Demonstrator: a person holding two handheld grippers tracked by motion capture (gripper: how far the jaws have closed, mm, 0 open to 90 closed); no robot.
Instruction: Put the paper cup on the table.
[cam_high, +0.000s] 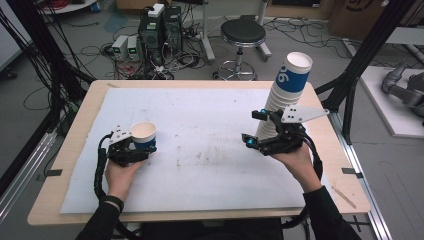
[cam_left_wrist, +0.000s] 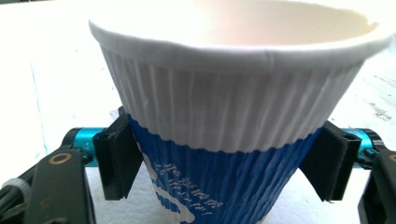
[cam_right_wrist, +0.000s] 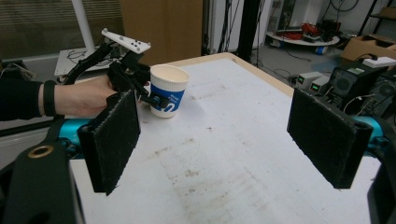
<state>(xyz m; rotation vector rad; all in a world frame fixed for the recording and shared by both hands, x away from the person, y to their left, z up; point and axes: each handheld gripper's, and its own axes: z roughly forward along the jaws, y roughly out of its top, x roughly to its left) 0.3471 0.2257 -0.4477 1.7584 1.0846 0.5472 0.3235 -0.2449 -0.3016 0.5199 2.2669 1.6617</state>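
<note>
On the white mat (cam_high: 200, 165), 1 upright paper cup (cam_high: 144, 135) between the left tool's (cam_high: 134, 149) just-loosened, slightly parted pads.

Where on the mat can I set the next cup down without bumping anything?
The middle of the white mat is bare, between the single paper cup in the left gripper and the cup stack. The mat's far strip is free too. It is crowded around the right gripper beside the stack.

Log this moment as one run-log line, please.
left gripper: jaws flank upright white-and-blue ribbed paper cup on white mat, grip unclear | right gripper: open, empty | tall paper-cup stack: beside right gripper
</note>
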